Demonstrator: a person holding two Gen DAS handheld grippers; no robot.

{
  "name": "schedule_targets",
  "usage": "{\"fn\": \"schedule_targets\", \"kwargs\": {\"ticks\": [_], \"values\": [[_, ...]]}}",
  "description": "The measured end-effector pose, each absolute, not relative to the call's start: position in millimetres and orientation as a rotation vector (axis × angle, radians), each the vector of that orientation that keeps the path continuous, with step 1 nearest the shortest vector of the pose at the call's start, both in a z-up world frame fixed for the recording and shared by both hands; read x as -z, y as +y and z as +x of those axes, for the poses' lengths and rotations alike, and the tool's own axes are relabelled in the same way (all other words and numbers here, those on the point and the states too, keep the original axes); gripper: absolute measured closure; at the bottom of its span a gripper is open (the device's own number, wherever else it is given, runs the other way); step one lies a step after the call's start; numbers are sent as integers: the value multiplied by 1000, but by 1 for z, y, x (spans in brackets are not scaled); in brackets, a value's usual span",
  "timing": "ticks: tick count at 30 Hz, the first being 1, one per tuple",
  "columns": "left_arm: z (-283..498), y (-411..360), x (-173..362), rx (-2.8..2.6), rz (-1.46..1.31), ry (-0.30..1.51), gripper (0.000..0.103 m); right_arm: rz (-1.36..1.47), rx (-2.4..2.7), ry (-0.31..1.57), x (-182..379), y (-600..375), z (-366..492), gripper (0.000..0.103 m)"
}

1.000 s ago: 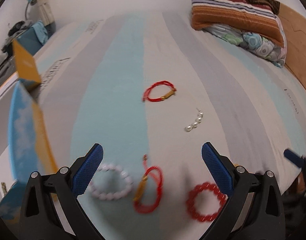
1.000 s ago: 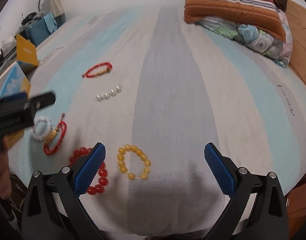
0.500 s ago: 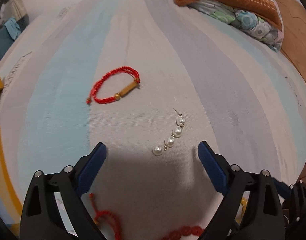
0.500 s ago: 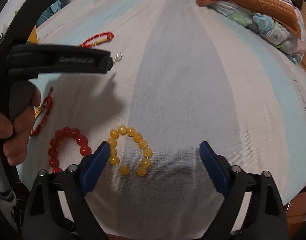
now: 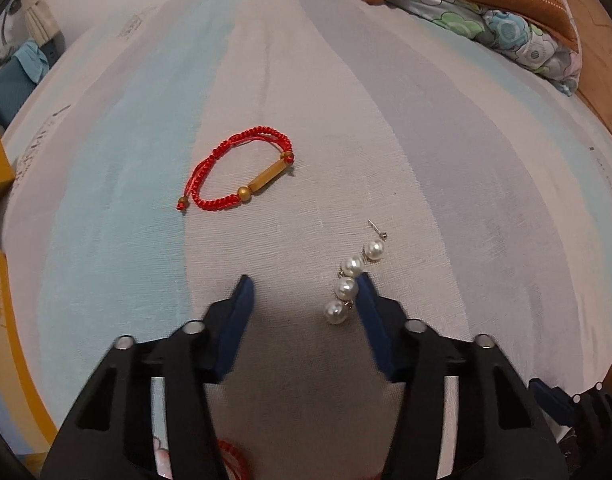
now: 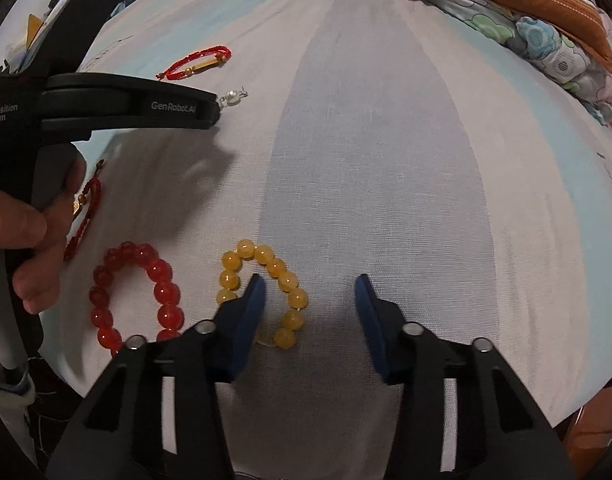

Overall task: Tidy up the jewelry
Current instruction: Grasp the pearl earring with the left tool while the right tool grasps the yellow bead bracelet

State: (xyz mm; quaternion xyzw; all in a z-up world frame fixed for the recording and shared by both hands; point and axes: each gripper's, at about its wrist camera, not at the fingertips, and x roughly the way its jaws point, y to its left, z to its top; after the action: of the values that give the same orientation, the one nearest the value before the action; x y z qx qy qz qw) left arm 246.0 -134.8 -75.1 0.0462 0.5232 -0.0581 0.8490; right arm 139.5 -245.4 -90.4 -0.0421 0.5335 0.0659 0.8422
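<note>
Both pairs of fingers have just been closing and stand half spread, pinching nothing. The right gripper (image 6: 309,295) straddles the yellow bead bracelet's (image 6: 262,292) right side. Farther, the left gripper (image 5: 304,294) has the pearl earring (image 5: 351,284) against its right finger, long axis running away up-right.

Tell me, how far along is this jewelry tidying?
Barely begun: nothing looks sorted. The left tongs have just been closing around the pearl earring, the right tongs around the yellow bead bracelet; neither grips yet. The red cord bracelet and red bead bracelet lie untouched on the bed.
</note>
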Motion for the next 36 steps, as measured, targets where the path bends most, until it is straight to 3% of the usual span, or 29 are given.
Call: {"fn": "schedule_targets", "kwargs": {"ticks": [8,36], "values": [[242,-130,72,117,101,1116,92,-86,-130,1119,90,-244,138,92],[213,-117,40,158,39,1042,92,-4,-141,976,55,-247,128,94]]}}
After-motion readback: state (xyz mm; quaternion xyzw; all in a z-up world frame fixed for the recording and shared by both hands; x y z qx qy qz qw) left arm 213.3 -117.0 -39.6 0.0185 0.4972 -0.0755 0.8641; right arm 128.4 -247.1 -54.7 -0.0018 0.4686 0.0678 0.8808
